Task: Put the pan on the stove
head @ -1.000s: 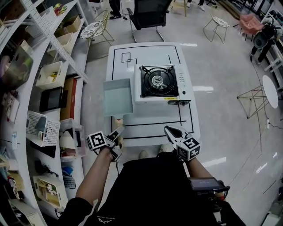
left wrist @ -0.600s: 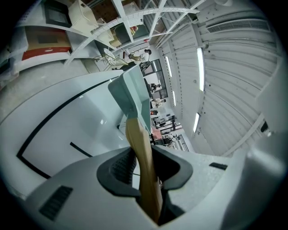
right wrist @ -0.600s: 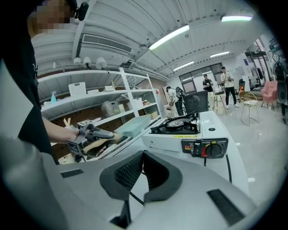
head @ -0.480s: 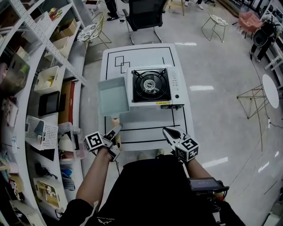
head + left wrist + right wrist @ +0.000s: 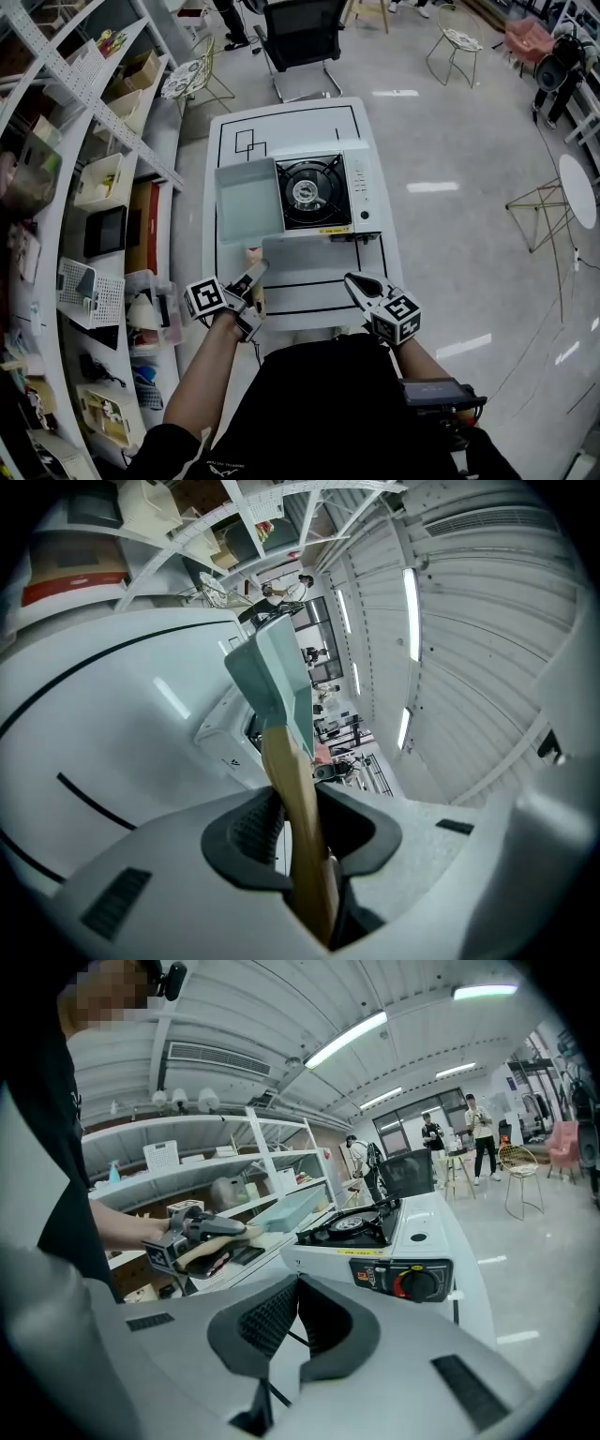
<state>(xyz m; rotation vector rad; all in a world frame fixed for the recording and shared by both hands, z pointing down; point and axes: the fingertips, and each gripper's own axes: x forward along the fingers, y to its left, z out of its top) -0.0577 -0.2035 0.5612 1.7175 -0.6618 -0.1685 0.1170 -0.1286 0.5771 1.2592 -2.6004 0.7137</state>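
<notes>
The pale teal square pan with a wooden handle (image 5: pixel 248 199) is held in the air above the white bench (image 5: pixel 309 292) marked with black lines. A second ago it hung just left of the white portable gas stove with a black burner (image 5: pixel 323 192), its right edge about level with the stove's left side. Now that edge overlaps the stove's left side and reaches close to the black burner grate, so the pan has shifted towards the burner. It is not yet over the flame ring, and most of the pan still lies left of the stove body.

The left hand-held gripper (image 5: pixel 257 272) is clamped on the wooden handle (image 5: pixel 292 789), as it was before. Its own view shows the dark pads pressing on either side of the wood, with the pan's bowl tilted away beyond them. It has come forward with the pan, and its tips now reach over the bench.

The right hand-held gripper (image 5: pixel 353 280) hovers over the near right part of the bench. Its jaws are together at the tips with nothing between them. Its view looks along the bench at the stove's front, with the red and black control knob (image 5: pixel 418 1284) and the pan carried alongside.
</notes>
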